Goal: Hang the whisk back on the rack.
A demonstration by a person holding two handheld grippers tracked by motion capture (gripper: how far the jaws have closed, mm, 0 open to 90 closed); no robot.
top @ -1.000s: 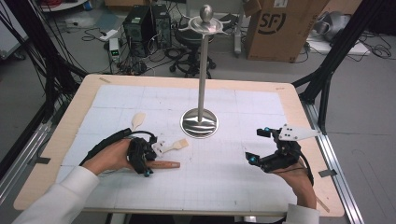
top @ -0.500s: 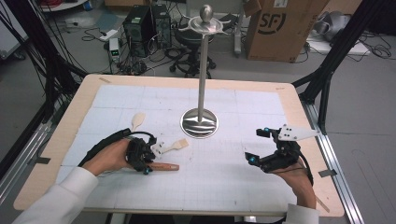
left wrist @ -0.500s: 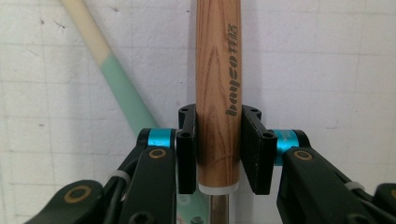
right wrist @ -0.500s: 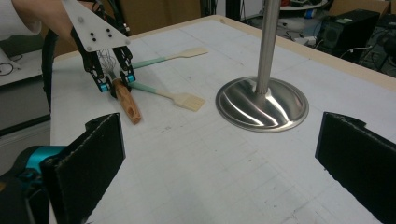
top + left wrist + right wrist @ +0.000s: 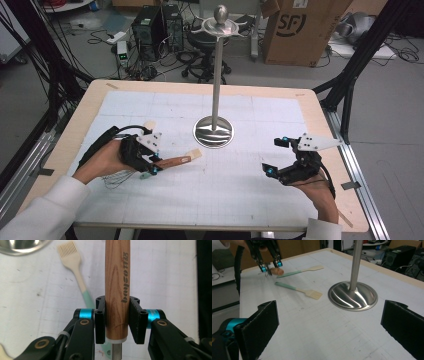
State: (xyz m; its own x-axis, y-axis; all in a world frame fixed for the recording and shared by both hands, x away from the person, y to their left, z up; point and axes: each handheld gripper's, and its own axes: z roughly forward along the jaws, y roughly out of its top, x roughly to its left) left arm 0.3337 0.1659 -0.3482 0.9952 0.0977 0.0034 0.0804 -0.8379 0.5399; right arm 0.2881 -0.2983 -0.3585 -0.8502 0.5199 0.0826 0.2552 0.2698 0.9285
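The left gripper [image 5: 117, 320] had just closed its jaws on the wooden handle [image 5: 117, 285], lifted at eight o'clock from the stand [image 5: 214, 131]. The right gripper [image 5: 329, 327] gaped wide, holding nothing.

Wooden handle [image 5: 117, 290] between clamped fingers [image 5: 100, 322]
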